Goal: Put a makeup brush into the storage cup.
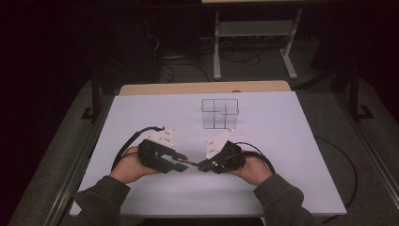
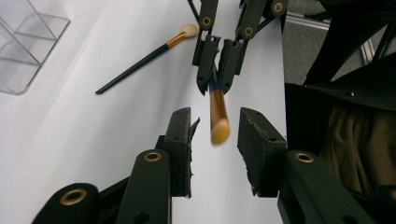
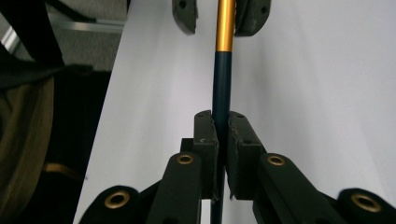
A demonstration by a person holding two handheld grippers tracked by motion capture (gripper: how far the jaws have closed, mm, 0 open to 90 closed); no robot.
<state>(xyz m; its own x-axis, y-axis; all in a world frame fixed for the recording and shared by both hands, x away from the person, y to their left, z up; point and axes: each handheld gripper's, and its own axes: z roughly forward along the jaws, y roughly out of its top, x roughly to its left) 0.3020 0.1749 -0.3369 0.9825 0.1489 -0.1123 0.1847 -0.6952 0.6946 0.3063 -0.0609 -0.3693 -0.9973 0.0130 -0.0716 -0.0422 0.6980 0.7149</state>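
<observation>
- Held makeup brush (image 2: 218, 112) at the centre of the work: dark blue handle, gold ferrule, pale bristle tip, raised above the white sheet between the two grippers, at about 6 o'clock on the table in the high view.
- Handle pinched by the right gripper (image 3: 221, 126), jaws pressed together on the dark shaft with no gap showing; gold ferrule running on toward 12 o'clock in the right gripper view.
- Bristle end lying between the jaws of the left gripper (image 2: 215, 128), jaws spread, pads clear of the ferrule on both sides in the left gripper view; no grip on that side.
- Read as a hand-over caught midway: brush carried by the right gripper alone, left gripper around the tip but not clamping.
- Second makeup brush (image 2: 147, 58) flat on the sheet, toward 11 o'clock in the left gripper view, well apart from both grippers, untouched.
- Clear compartment organizer (image 1: 219, 113) upright at about 12 o'clock from the grippers in the high view, near the table's middle; compartments apparently empty, though transparency makes that hard to confirm.
- Judged progress, if the brushes belong in the organizer: early. One brush lifted, none stowed; left to do would be carrying the held brush to 12 o'clock, dropping it into a compartment, then fetching the loose one.
- White table cover (image 1: 282, 155) beneath everything, dark floor and desk legs beyond at 12 o'clock.
</observation>
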